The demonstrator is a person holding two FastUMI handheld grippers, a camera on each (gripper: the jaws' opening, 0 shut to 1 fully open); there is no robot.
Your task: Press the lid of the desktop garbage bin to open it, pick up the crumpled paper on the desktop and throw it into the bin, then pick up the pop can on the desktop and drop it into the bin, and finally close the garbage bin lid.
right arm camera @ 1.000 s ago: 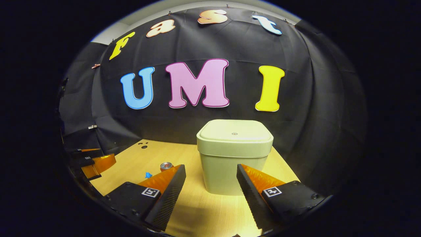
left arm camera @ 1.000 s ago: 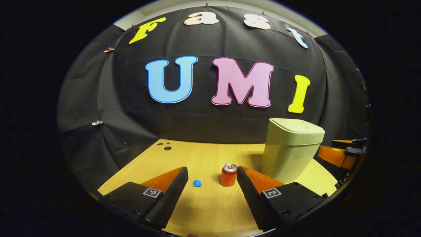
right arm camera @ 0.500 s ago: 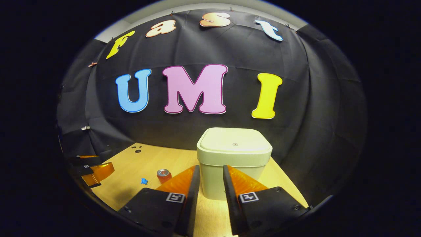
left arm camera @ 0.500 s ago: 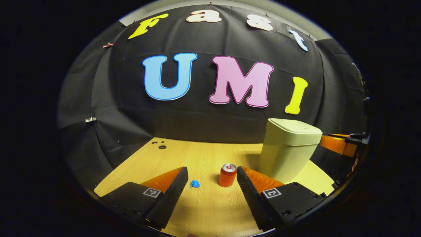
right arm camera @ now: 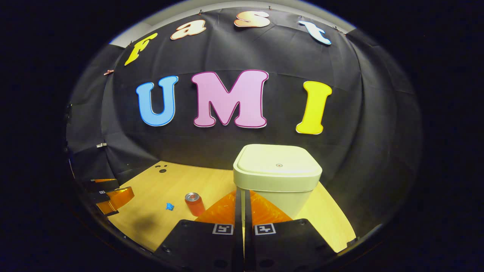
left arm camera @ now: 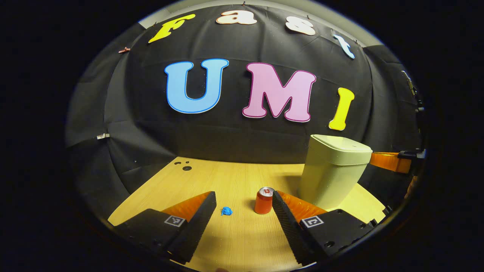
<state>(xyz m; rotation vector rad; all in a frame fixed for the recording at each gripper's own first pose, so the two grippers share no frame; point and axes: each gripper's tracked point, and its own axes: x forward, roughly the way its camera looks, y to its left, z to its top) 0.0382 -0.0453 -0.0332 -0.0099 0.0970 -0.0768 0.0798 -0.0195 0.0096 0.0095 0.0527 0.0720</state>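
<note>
Now we take the garbage bin [right arm camera: 278, 181] as our landmark: it stands on the wooden desktop [left arm camera: 227, 181] with its lid [right arm camera: 278, 164] flat and shut, so nothing is done yet. Our right gripper [right arm camera: 239, 196], just in front of the bin and below its rim, has brought its fingers together over the last second from wide apart; empty, it makes a blunt tip for pressing the lid, we judge. Our left gripper [left arm camera: 244, 206] waits wide apart, holding nothing. The pop can [left arm camera: 263, 200] stands upright left of the bin, the small blue crumpled paper [left arm camera: 226, 211] lying farther left.
</note>
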